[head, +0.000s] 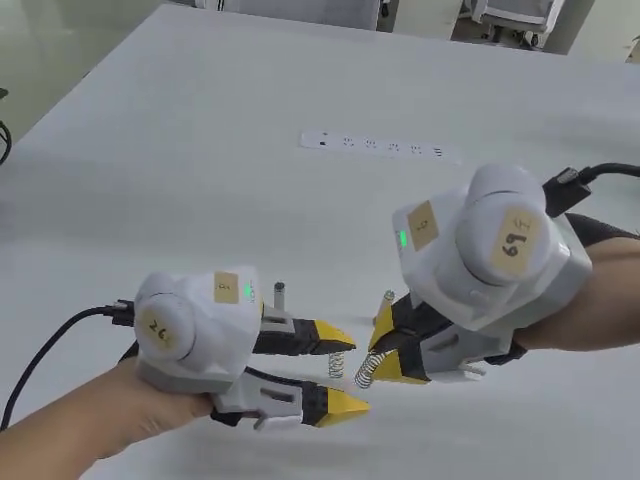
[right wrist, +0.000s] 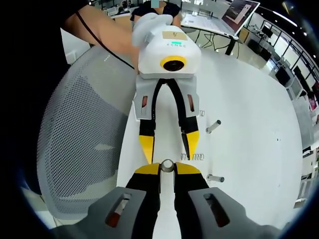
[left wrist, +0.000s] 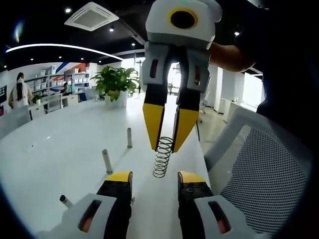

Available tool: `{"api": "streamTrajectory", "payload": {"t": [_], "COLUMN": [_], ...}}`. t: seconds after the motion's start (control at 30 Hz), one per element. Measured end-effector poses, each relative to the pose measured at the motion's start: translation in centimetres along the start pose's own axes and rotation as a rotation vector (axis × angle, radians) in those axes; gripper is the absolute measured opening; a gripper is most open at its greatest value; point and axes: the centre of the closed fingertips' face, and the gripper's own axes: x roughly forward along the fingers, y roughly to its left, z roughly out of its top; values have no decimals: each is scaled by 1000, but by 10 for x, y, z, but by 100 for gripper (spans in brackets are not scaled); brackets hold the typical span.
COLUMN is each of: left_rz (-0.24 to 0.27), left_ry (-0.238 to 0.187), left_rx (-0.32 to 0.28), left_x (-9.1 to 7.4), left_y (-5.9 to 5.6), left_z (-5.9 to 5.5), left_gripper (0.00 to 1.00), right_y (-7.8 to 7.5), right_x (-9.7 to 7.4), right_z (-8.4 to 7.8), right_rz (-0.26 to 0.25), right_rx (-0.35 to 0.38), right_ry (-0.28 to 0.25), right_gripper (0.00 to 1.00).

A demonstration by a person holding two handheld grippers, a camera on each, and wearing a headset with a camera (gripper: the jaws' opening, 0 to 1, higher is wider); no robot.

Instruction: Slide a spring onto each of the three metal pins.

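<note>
My right gripper [head: 392, 350] [right wrist: 167, 168] is shut on a steel spring [head: 368, 371] [left wrist: 162, 157] [right wrist: 167, 165], which pokes out past its yellow tips towards my left gripper. The left gripper [head: 345, 368] [left wrist: 155, 177] faces it, open, with nothing between its fingers. A second spring [head: 336, 363] [right wrist: 192, 157] lies on the white table [head: 200, 150] just under the left gripper's tips. Three short bare metal pins stand left of the held spring in the left gripper view: one [left wrist: 129, 137], one [left wrist: 107, 161], one [left wrist: 63, 200]. Two of the pins [head: 280, 293] [head: 388, 297] rise beyond the grippers in the head view.
A white power strip [head: 375, 145] lies further back on the table. A grey mesh chair [left wrist: 259, 164] [right wrist: 84, 124] stands at the table's near edge. A potted plant [left wrist: 117, 82] and a person [left wrist: 20, 92] are far off in the room.
</note>
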Motion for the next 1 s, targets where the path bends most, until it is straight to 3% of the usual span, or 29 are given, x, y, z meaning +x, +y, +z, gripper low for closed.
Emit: {"api": "streamTrajectory", "payload": {"t": [0.5, 1.0], "left_rz": [39, 101], "left_ry": [-34, -58], "left_rx": [-12, -32], "left_x": [-8, -22], "left_y": [7, 17], "left_z": [12, 15], "left_gripper": [42, 60], "right_y": [2, -3], "right_x": [2, -1], "right_z": [-10, -14], "right_rz": [30, 16], "right_rx": [14, 27], "right_ry": [58, 55], "right_gripper": [6, 6]}}
